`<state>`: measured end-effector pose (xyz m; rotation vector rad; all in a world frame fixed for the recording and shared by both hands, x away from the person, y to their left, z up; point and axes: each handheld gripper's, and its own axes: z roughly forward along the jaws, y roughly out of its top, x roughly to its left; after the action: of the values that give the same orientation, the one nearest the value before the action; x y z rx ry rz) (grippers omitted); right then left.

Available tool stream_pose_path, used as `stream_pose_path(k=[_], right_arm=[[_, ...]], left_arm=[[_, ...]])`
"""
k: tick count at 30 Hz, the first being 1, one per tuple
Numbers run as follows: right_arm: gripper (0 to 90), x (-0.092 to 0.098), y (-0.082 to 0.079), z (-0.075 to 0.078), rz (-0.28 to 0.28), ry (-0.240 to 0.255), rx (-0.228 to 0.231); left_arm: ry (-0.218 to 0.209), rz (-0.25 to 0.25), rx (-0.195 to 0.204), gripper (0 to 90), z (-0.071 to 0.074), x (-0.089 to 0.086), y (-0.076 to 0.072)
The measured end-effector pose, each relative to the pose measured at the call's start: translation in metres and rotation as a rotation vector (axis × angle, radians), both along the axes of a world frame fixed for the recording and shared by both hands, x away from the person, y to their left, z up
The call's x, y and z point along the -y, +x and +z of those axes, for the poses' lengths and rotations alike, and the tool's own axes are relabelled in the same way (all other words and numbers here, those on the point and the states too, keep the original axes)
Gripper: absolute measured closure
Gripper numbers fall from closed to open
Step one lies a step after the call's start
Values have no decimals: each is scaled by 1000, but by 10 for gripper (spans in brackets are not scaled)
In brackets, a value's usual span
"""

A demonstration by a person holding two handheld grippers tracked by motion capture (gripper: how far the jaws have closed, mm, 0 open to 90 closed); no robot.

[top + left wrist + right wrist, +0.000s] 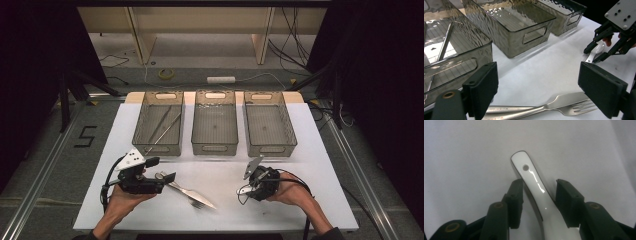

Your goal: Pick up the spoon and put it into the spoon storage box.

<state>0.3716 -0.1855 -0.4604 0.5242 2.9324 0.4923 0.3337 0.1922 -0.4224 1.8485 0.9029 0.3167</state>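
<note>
Sorting of cutlery into three bins (pixel 215 131), judged to be at an early stage. Two long utensils (pixel 161 126) are seen in the left bin; the other two are empty. A white spoon (pixel 534 180) is straddled by the right gripper (pixel 539 192), its jaws half closed but not yet pressing. A fork (pixel 564 105) and a second steel piece (pixel 167 179) lie below the left gripper (pixel 537 87), whose jaws are held wide open.

A black numeral "5" (pixel 86 136) is marked on the grey floor at nine o'clock of the white table (pixel 300 150) in the high view. No other text, label or brand can be read.
</note>
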Motion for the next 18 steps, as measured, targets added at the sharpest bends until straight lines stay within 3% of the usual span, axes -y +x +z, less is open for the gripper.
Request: stream_pose_path(k=[7,10,12,18], right_arm=[[650,-3,0,1,-10,-16,-27],[686,-3,2,0,32,-21,-22],[709,-4,1,1,15,-23,-44],[765,-4,1,2,23,-27,-54]], left_arm=[[2,-2,2,161,0,0,0],[3,-3,1,162,0,0,0],[2,-3,2,162,0,0,0],[5,-7,2,162,0,2,0]])
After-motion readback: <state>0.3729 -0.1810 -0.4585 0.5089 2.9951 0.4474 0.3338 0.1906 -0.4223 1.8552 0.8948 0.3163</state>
